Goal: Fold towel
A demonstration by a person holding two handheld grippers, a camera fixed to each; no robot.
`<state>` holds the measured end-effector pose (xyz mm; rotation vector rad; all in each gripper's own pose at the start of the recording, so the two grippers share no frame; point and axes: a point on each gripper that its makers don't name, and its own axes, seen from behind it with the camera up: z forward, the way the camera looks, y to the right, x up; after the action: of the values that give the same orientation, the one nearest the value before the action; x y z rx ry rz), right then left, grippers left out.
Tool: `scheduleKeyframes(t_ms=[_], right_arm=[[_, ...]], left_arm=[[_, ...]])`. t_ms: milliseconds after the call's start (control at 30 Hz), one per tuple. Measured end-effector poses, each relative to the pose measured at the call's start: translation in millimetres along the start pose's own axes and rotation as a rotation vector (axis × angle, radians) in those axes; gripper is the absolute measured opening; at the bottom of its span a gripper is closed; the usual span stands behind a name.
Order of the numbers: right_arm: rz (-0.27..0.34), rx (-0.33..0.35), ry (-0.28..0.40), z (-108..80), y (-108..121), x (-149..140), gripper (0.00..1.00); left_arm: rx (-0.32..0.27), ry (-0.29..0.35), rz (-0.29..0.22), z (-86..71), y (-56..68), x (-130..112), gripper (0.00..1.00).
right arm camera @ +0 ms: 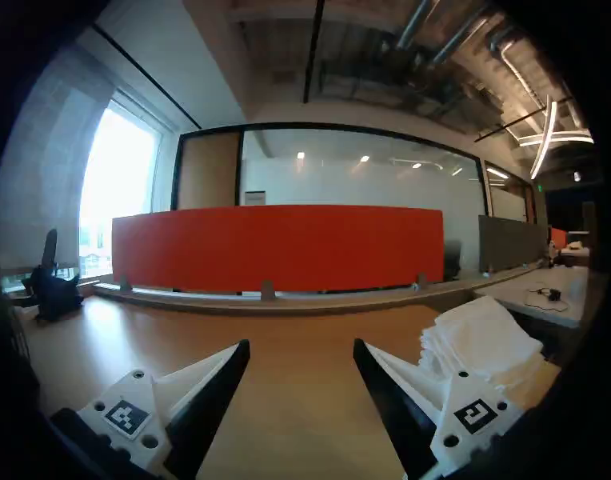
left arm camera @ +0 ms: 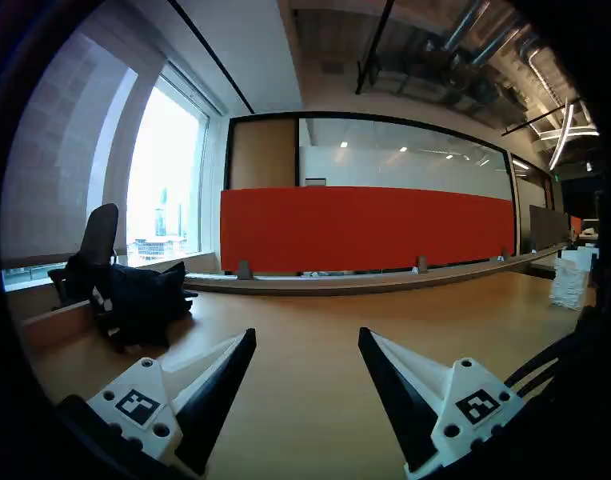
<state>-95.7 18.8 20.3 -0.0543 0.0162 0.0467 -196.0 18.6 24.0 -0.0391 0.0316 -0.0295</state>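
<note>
Towels [right arm camera: 481, 340], apparently stacked, lie beside the gaping right tool [right arm camera: 300, 344].

An open-plan office is showing here. A red divider screen [left arm camera: 361, 228] is running along the wooden worktop [left arm camera: 305, 336], an office chair [left arm camera: 100, 232] standing by the window [left arm camera: 165, 176].

wooden desk [left arm camera: 321, 336], red partition [left arm camera: 361, 228], bright window [left arm camera: 163, 180], exposed ceiling pipes [right arm camera: 433, 36]
</note>
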Motion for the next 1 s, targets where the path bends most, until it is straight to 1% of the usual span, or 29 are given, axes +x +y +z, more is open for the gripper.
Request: scheduleKeyframes(t_ms=[300,600,1000], right_arm=[[-0.016,0.024,0.005,-2.0,-2.1,-16.2,1.0],[-0.003,0.027,0.003,-1.7,-0.1,-26.6,1.0],[-0.02,0.033,0.006,-5.9,-1.6,-28.5,1.0]], left_arm=[[0.0,0.0,0.0,0.0,0.1,0.4,0.95],[0.0,0.0,0.0,0.1,0.6,-0.1,0.95],[0.0,0.0,0.0,0.0,0.4,0.0,0.95]])
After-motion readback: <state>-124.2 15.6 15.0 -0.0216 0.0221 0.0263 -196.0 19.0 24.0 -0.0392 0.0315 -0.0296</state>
